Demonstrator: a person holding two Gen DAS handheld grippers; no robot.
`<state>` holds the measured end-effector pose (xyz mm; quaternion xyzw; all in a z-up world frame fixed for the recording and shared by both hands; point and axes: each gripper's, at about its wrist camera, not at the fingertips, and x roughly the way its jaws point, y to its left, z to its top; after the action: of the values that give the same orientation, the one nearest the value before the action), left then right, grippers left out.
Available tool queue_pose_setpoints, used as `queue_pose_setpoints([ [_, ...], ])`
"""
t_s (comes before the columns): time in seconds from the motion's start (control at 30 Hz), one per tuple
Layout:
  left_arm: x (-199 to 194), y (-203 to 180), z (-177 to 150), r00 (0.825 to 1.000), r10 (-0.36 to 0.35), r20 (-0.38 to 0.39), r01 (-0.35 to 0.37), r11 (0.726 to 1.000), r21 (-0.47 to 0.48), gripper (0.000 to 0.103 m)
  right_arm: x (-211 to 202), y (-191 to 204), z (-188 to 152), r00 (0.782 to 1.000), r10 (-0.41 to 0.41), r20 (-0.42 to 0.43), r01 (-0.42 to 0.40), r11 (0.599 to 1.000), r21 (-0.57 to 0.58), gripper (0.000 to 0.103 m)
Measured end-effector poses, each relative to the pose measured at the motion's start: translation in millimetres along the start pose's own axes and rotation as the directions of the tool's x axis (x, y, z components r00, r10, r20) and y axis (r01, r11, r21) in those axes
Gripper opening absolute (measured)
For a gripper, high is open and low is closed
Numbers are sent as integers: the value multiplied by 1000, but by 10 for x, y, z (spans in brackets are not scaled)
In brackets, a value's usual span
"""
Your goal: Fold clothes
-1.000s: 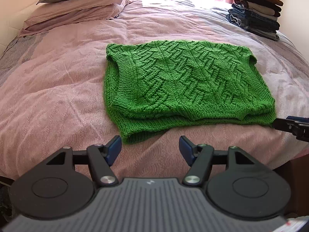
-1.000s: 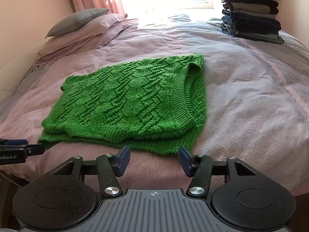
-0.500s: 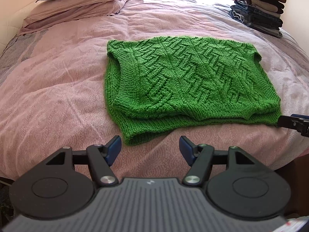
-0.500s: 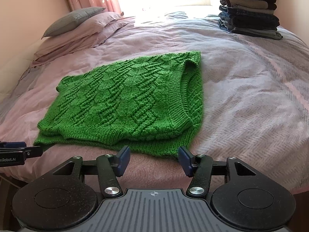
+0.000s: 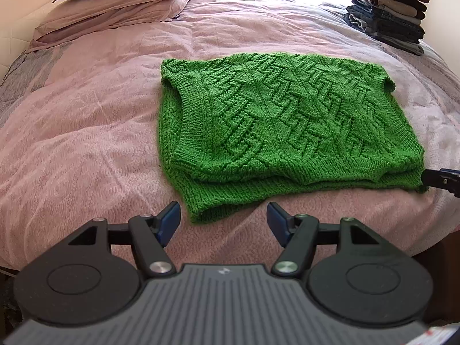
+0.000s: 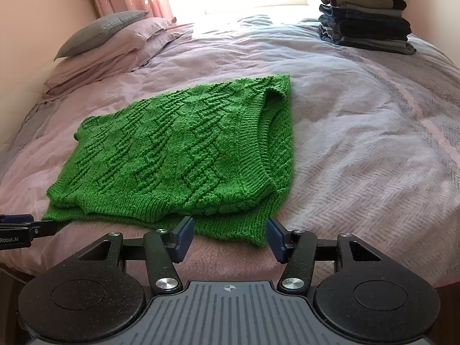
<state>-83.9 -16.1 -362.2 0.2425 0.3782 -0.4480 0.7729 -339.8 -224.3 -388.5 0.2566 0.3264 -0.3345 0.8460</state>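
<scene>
Garment: a bright green cable-knit sleeveless jumper (image 5: 281, 132) lies folded on the pink bed cover (image 5: 86, 149), its near corners just ahead of both sets of jaws.
Left gripper (image 5: 223, 221): jaws spread, empty.
Right gripper (image 6: 230, 237): jaws spread, empty, hem corner between the tips.
Advice: pinch both layers at each corner, lift evenly.

One green sweater (image 5: 284, 120), two tongs (image 5: 223, 215) (image 6: 228, 234), one clothes stack (image 5: 388, 11), three pillows (image 6: 115, 40).
</scene>
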Motion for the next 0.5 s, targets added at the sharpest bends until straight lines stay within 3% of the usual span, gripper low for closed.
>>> queue_pose_setpoints([
  [0.2, -75, 105, 93, 993, -50, 103, 50, 999, -2, 62, 44, -299, 67, 995, 72, 70, -81, 986, 147, 52],
  [0.33, -49, 185, 162, 982, -91, 164, 95, 995, -13, 58, 190, -589, 84, 990, 113, 89, -136, 938, 320, 52],
  [0.5, 113, 252, 236, 969, -120, 216, 127, 992, -19, 53, 305, -803, 68, 981, 146, 131, -189, 885, 426, 52],
])
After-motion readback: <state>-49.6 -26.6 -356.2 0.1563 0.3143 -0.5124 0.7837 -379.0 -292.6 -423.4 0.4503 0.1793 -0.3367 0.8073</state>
